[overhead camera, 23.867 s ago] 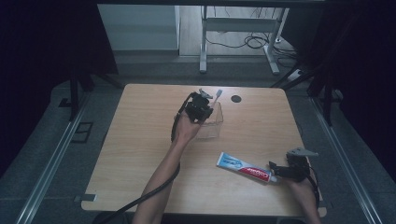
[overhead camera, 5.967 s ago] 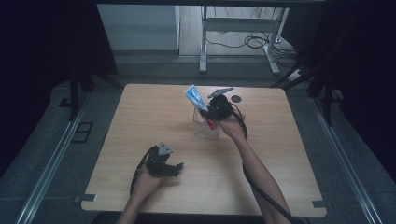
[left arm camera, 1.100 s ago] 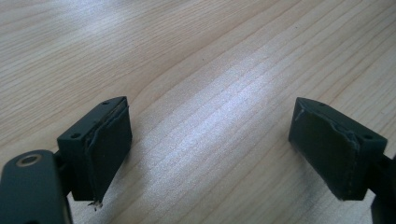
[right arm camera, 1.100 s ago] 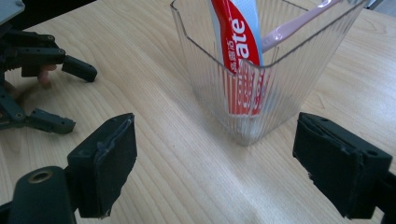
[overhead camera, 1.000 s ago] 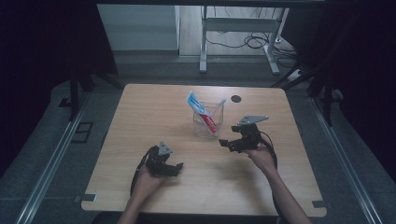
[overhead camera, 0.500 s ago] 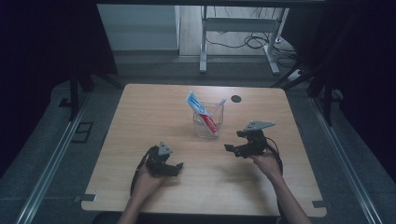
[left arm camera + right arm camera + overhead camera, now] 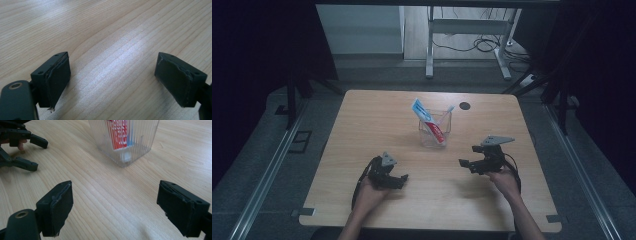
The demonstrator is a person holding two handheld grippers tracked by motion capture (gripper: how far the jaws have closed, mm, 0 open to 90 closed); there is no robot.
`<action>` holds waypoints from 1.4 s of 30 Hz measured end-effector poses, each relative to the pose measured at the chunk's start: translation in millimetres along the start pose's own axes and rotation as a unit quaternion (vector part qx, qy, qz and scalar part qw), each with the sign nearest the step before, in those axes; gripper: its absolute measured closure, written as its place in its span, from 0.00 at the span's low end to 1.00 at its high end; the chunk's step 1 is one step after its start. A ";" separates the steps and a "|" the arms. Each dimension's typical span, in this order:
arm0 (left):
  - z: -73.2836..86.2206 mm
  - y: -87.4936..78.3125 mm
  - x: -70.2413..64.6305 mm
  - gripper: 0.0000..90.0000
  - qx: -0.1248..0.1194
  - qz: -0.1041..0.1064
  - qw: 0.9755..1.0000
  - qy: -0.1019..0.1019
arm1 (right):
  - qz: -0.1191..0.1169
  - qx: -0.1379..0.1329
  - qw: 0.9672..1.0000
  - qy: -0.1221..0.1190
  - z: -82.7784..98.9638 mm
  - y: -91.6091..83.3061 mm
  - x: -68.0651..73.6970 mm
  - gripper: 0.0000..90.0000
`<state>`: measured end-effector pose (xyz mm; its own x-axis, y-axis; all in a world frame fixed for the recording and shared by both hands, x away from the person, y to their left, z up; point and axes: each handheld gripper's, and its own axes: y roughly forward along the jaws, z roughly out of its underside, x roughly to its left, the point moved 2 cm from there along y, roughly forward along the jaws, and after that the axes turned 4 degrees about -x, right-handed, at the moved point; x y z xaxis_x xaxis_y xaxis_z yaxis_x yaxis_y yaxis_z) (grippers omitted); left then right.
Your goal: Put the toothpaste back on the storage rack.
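A clear ribbed plastic cup [image 7: 435, 129] stands upright near the middle of the wooden table [image 7: 362, 120]. In it lean a red, white and blue toothpaste tube [image 7: 428, 119] and a toothbrush [image 7: 446, 112]. The same cup [image 7: 125, 140] fills the top of the right gripper view, with the tube [image 7: 119, 132] inside. My right gripper [image 7: 464, 164] rests low, to the right of the cup and nearer me, open and empty [image 7: 112, 207]. My left gripper [image 7: 402, 179] lies at the front left, open over bare wood [image 7: 112, 82].
A small dark round spot [image 7: 465, 105] marks the table behind the cup. The left gripper [image 7: 30, 152] appears at the far left of the right gripper view. Beyond the table's far edge stand a desk frame [image 7: 464, 30] and loose floor cables [image 7: 477, 44].
My right gripper has drawn back from the cup towards me and to the right, open and empty. The toothpaste tube stays in the cup. The left gripper has not moved.
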<state>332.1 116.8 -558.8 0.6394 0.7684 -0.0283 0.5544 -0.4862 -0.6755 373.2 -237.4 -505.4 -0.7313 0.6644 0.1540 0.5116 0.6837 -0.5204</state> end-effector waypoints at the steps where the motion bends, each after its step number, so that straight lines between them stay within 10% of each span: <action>1: 0.0 0.0 0.1 0.15 0.000 0.000 1.000 0.001 | 0.001 -0.001 1.000 0.001 1.9 -1.3 -0.7 0.15; 42: 0.0 0.0 -0.4 0.15 -0.001 -0.003 1.000 -0.002 | 0.046 0.049 0.998 0.019 72.5 -29.8 -10.7 0.15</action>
<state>331.8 116.5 -558.8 0.6346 0.7723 -0.0270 0.5590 -0.4828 -0.6741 333.1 -286.7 -552.4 -0.6648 0.7352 0.1323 0.5283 0.5879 -0.6125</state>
